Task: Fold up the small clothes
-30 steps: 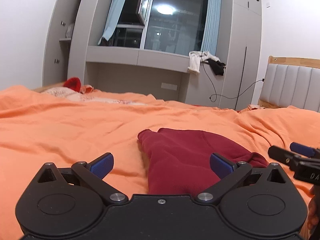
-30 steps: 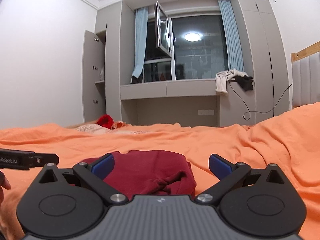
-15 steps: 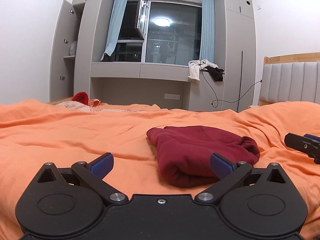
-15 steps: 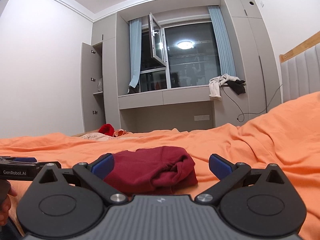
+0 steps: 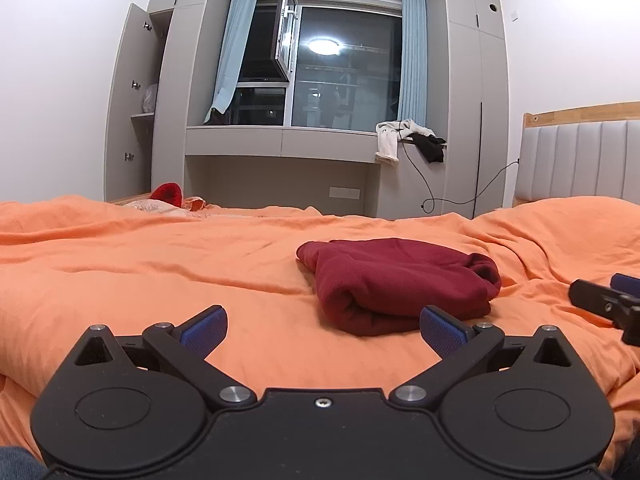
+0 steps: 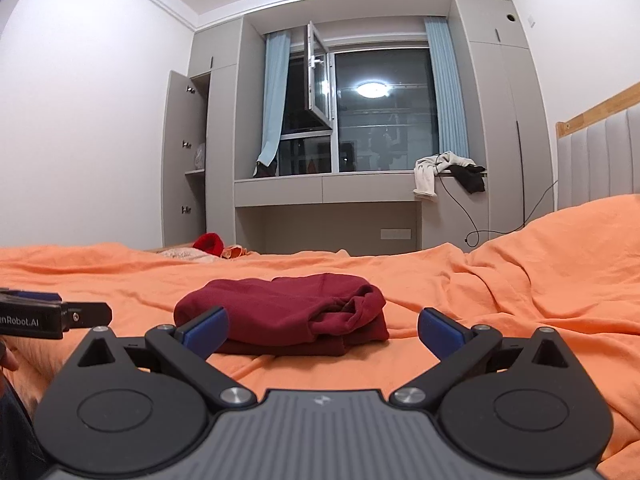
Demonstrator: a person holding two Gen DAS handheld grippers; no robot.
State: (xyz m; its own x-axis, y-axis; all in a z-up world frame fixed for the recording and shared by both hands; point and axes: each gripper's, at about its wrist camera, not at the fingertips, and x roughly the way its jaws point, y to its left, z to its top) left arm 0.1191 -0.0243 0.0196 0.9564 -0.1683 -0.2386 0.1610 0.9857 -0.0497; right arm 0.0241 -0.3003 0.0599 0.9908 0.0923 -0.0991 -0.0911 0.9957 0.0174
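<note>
A dark red garment [image 5: 400, 280] lies folded into a thick bundle on the orange bedspread [image 5: 160, 264]. It also shows in the right wrist view [image 6: 288, 314]. My left gripper [image 5: 323, 326] is open and empty, low over the bed, a little short of the bundle and to its left. My right gripper [image 6: 322, 326] is open and empty, just in front of the bundle. Each gripper shows at the edge of the other's view: the right one [image 5: 608, 300] and the left one [image 6: 52, 316].
A red item with pale cloth [image 5: 168, 196] lies at the bed's far left edge. A grey window desk and wardrobes [image 5: 280, 148] stand beyond the bed, with clothes and a hanging cable [image 5: 412, 140]. A padded headboard [image 5: 580, 160] is at the right.
Both grippers have pulled back and away from the red bundle, and both views have tilted up. The bundle lies still on the bed, further from the fingers than before.
</note>
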